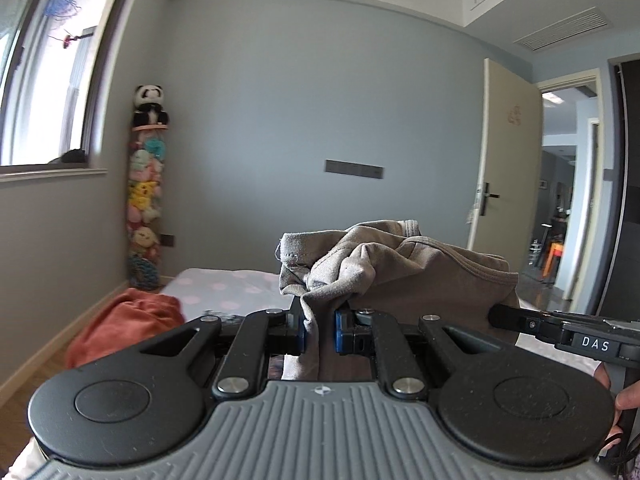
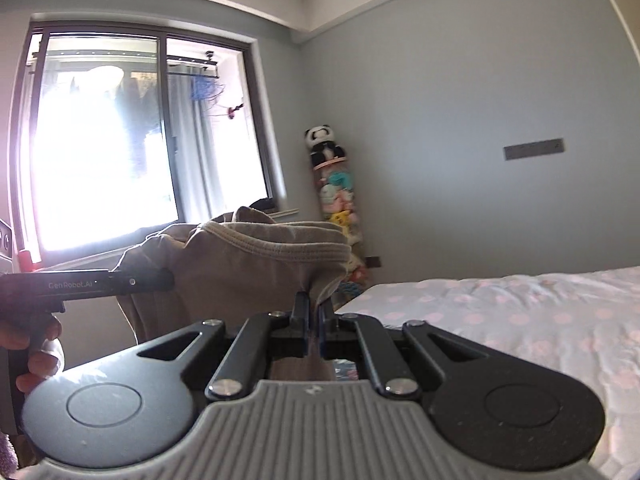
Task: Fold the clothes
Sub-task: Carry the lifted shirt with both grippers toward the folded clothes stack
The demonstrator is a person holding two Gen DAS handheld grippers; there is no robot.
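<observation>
A brown-grey garment (image 1: 400, 268) is held up in the air above the bed by both grippers. My left gripper (image 1: 319, 330) is shut on a bunched fold of it, cloth pinched between its blue pads. My right gripper (image 2: 315, 316) is shut on another edge of the same garment (image 2: 248, 264), near its stitched hem. In the left wrist view the right gripper (image 1: 496, 317) reaches in from the right with its tip against the cloth. In the right wrist view the left gripper (image 2: 168, 279) enters from the left, and its tip goes behind the cloth. The garment hangs down below both grips, out of sight.
A bed (image 2: 500, 320) with a white sheet dotted pink lies below. A red-orange cloth (image 1: 124, 328) sits on it at the left. A tall column of plush toys (image 1: 146, 200) stands in the corner beside a window (image 2: 120, 140). An open door (image 1: 508, 152) is at the right.
</observation>
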